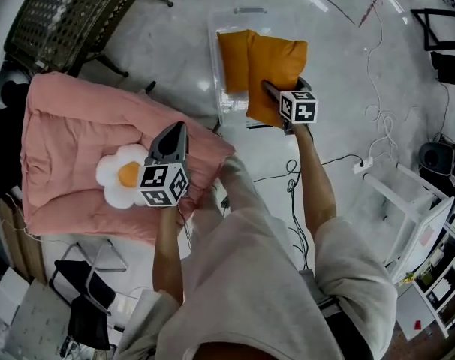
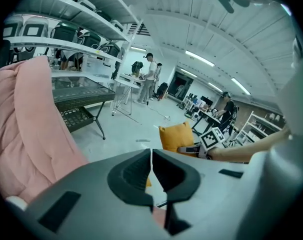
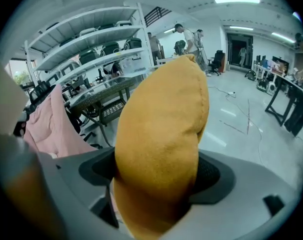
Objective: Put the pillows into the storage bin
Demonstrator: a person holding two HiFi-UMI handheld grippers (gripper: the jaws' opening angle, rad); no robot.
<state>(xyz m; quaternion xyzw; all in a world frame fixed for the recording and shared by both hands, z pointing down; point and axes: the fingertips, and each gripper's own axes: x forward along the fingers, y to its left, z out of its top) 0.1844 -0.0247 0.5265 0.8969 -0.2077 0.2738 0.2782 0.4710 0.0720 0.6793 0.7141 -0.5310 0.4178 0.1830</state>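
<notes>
Right hand-held gripper (image 1: 269, 90) clamps orange pillow (image 1: 278, 60) over bin (image 1: 215, 58) at 12 o'clock for drop; left hand-held gripper (image 1: 178, 128) pinched closed, empty (egg pillow (image 1: 122, 172) likely next, 9 o'clock).

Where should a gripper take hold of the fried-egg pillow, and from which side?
Pinch a white lobe of the fried-egg pillow, on the edge nearest the left gripper, coming down from above. It lies flat on the pink cushion, so its scalloped rim probably offers a better bite than the broad middle.
</notes>
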